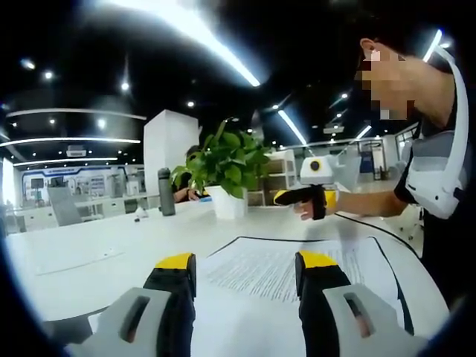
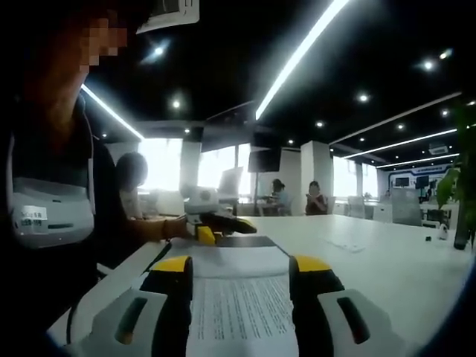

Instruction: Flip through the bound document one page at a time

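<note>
In the left gripper view, your left gripper had its two fingers spread apart with nothing between them. The document lay flat on the white table, just past the fingertips and between them. Your right gripper hung over the far edge of the document. I could not tell from here if it was open. A plant and a bottle stood far beyond the fingers.

In the right gripper view, your right gripper was also spread open and held nothing. The document lay right between its fingers. Your left gripper sat at the far end of the pages.

I think the pages were thin, light and bendy. They could tear or stick together. You should pinch one loose corner, away from the bound edge, and lift gently.
</note>
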